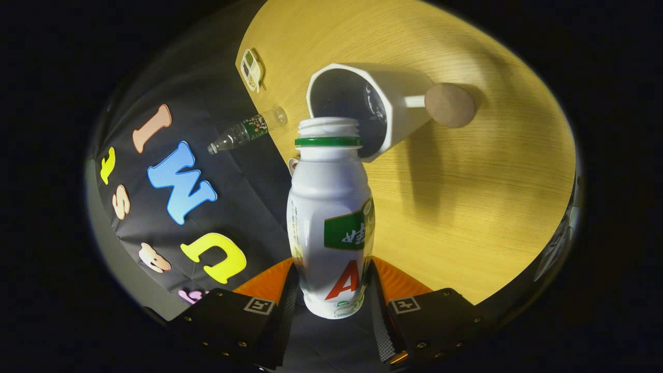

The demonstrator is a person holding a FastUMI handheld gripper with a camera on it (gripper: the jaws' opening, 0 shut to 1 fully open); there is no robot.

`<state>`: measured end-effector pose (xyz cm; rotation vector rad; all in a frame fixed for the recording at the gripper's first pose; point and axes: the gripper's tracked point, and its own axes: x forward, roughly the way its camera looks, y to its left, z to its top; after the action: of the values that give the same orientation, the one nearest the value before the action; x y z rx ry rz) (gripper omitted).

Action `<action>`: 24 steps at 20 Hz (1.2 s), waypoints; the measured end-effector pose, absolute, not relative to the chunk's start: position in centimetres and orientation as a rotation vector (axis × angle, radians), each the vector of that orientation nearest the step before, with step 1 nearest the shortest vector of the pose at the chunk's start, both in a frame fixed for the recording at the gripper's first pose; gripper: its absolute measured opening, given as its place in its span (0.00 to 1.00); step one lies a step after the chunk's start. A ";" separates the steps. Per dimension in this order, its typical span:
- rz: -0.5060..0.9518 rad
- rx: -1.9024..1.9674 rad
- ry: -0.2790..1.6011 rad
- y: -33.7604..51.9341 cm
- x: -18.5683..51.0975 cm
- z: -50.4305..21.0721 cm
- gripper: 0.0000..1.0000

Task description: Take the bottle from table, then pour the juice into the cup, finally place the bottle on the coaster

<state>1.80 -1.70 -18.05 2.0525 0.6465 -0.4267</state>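
Note:
A white juice bottle [331,207] with a green neck ring, a green label and a red letter sits between my fingers, and my gripper [331,292] is shut on its lower body. The bottle has no cap. It is tipped over, and its mouth points at the opening of a white cup [401,96] just beyond it. The cup stands on the wooden table [466,207], and its dark inside shows. A round brown coaster [449,105] lies on the table right behind the cup's handle.
A clear plastic bottle [243,130] with a green label lies near the table's edge, beside the booth wall. A small white item [251,70] with dark patches rests on the table further along that edge. Bare wood stretches past the cup and the coaster.

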 end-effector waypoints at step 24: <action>-0.375 1.050 0.677 -0.7 2.6 -23.6 0.66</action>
<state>2.59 -0.72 -23.57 1.0496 0.6771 -0.3751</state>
